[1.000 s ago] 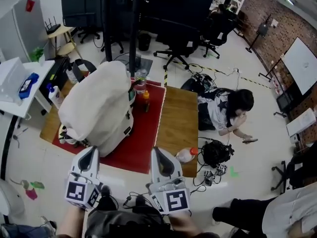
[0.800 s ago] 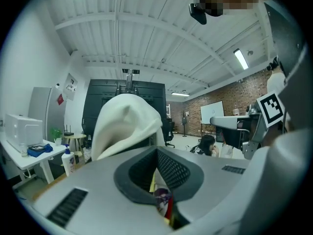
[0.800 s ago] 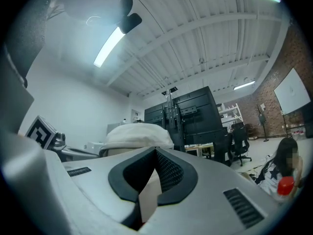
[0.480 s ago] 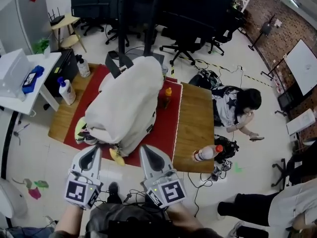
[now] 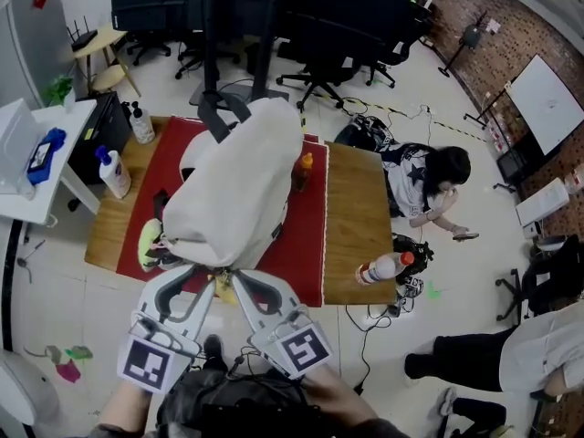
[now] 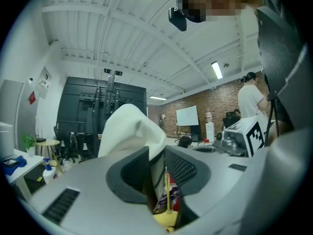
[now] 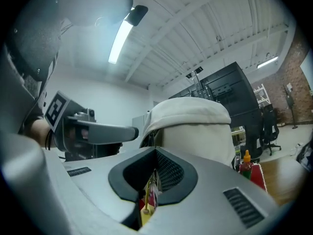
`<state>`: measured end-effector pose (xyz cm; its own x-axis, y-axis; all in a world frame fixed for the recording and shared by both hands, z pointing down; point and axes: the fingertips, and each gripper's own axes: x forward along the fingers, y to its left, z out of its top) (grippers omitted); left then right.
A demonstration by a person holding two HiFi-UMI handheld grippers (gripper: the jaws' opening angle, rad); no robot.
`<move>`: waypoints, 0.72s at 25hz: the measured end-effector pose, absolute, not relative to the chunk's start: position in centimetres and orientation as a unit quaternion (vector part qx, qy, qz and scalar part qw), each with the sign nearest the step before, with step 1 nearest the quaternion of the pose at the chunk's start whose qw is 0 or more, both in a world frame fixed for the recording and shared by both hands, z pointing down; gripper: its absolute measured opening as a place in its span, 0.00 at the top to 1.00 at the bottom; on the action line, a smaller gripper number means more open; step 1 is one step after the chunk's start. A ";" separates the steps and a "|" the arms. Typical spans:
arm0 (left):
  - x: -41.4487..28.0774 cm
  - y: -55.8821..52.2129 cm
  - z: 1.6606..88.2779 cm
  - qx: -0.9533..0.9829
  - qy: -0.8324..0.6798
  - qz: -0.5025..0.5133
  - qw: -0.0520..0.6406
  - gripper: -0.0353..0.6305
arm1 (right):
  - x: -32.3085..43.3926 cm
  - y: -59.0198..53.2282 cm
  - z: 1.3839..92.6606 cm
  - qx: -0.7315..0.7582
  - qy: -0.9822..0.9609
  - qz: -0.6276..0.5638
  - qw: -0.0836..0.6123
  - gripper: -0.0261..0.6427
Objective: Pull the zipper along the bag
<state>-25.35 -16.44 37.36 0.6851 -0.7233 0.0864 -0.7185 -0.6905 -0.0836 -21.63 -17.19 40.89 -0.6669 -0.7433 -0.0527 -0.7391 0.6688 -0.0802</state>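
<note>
Lying on its side on a red mat [image 5: 306, 245], the one cream bag [image 5: 242, 185] takes up the middle of the wooden worktop [image 5: 351, 217], its two black straps [image 5: 219, 117] sticking out at the far end. The zipper cannot be made out from the head view. A single yellow piece [image 5: 222, 287] pokes out at the bag's near edge.

Two grippers meet at that edge. The left gripper [image 5: 190, 275] has jaws standing apart; they have just been opening. In its own view the bag's edge and the yellow piece show through the gap, and the pads do not press on either. The right gripper [image 5: 239, 277] has its jaws together, leaving only a slit. A yellow strip shows in that slit, but whether it is pinched I cannot tell.

Four bottles share the worktop. One orange-capped sauce bottle [image 5: 301, 172] stands just beside the bag's right flank. One clear bottle with a red cap [image 5: 381, 268] lies at the right near corner. Two white pump bottles [image 5: 114, 172] [image 5: 140, 122] stand at the left end. One yellow-green item [image 5: 151, 245] is tucked against the bag's left side.

The bag's bulk hides much of the mat under it, and each gripper's own jaws fill the lower half of its view.

Beyond the worktop, one person [image 5: 424, 190] sits on the floor to the right and a second [image 5: 511, 354] shows at the lower right edge. Black office chairs [image 5: 319, 71] stand behind, and a whiteboard [image 5: 546, 103] stands by the brick wall.
</note>
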 end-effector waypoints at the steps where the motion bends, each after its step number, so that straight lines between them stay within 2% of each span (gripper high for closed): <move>1: -24.8 -16.2 37.0 -0.922 0.380 -0.065 0.028 0.71 | -21.8 -17.3 40.9 -0.407 0.913 -0.022 0.037 0.94; 5: -23.1 -16.3 36.2 -0.920 0.364 -0.132 0.058 0.65 | -22.2 -17.6 40.7 -0.410 0.911 -0.005 0.029 0.92; 9: -22.0 -17.6 36.0 -0.914 0.373 -0.156 0.030 0.57 | -22.7 -17.4 40.2 -0.392 0.919 0.004 0.034 0.89; 14: -21.5 -19.0 36.3 -0.904 0.385 -0.185 0.022 0.57 | -22.9 -16.5 40.0 -0.356 0.934 0.004 0.036 0.86; 17: -21.0 -20.2 36.9 -0.895 0.394 -0.206 0.036 0.58 | -23.4 -17.0 40.5 -0.343 0.939 0.001 0.024 0.81; 18: -20.9 -20.7 37.1 -0.891 0.398 -0.213 0.044 0.62 | -23.5 -17.3 40.6 -0.343 0.939 0.002 0.022 0.80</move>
